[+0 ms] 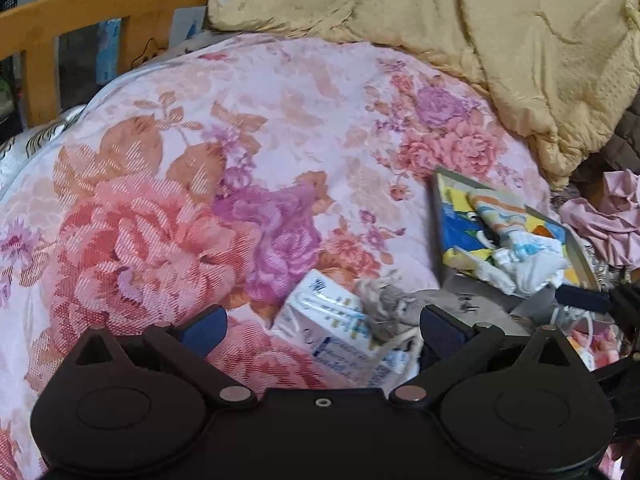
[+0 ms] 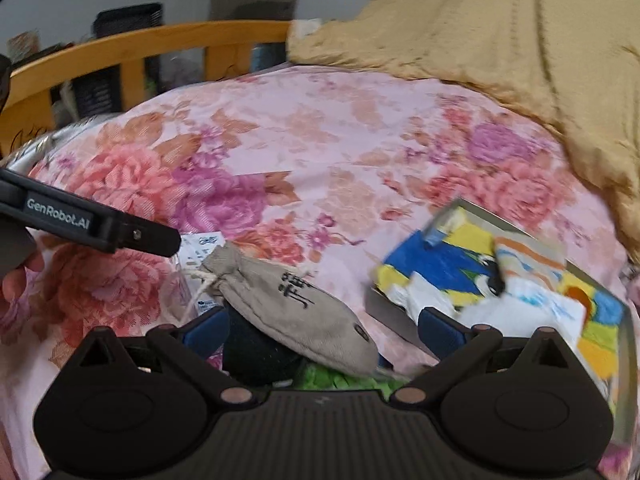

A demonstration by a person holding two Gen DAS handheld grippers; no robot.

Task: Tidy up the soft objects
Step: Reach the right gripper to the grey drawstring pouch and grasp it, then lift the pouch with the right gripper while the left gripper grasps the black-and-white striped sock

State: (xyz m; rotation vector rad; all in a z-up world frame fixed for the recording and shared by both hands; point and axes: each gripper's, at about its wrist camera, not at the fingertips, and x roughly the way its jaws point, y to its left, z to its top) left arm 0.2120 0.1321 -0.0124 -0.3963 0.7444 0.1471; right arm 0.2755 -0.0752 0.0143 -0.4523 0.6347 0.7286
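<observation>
Both grippers, left and right, have fingers spread wide, grasping nothing. Closest to the right one is the grey pouch, lying on the bed over a dark lump, drawstring beside a white carton. Farther right sits a colourful tray of cloth. My worry: pinching the loose end, so the pouch sags and slips out.
</observation>
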